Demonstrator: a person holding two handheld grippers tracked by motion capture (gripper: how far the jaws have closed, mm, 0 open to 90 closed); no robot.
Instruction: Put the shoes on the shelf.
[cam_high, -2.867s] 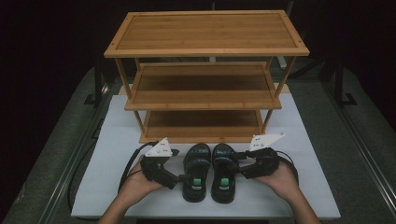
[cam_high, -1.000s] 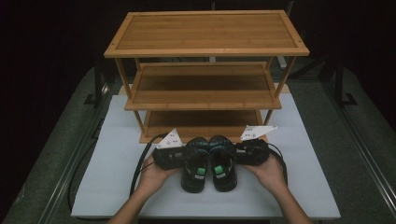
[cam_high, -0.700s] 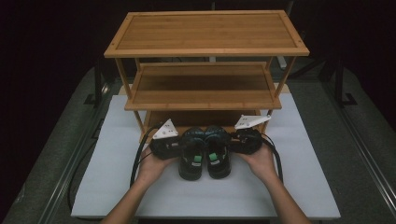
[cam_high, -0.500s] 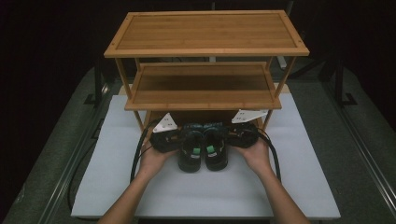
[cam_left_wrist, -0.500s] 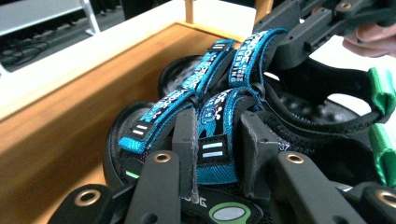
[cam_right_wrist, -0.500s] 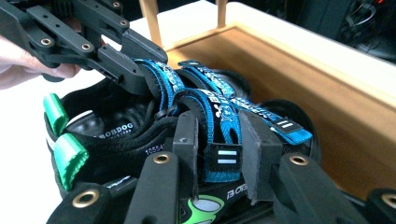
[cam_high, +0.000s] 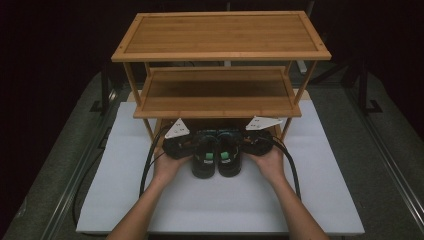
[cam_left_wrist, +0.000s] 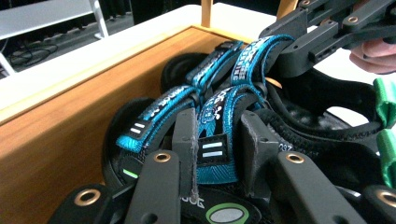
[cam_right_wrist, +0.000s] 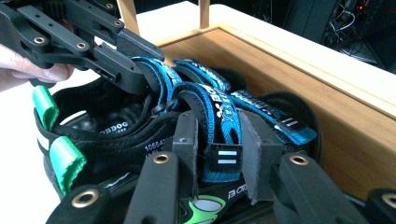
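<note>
Item: 2 black sandals with blue woven straps, side by side, toes on the lowest tier of the 3-tier bamboo shoe rack, heels over the white worktop.

Left sandal: left gripper fingers clamped on its strap.

Right sandal: right gripper fingers clamped on its strap.

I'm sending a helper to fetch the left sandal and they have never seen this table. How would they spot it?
Find the three-tier bamboo rack on the white mat. At the front of its lowest shelf sit two black sandals side by side, toes under the rack. The left sandal is the one whose blue strap sits between the jaws of the left gripper; its twin lies to its right.
</note>
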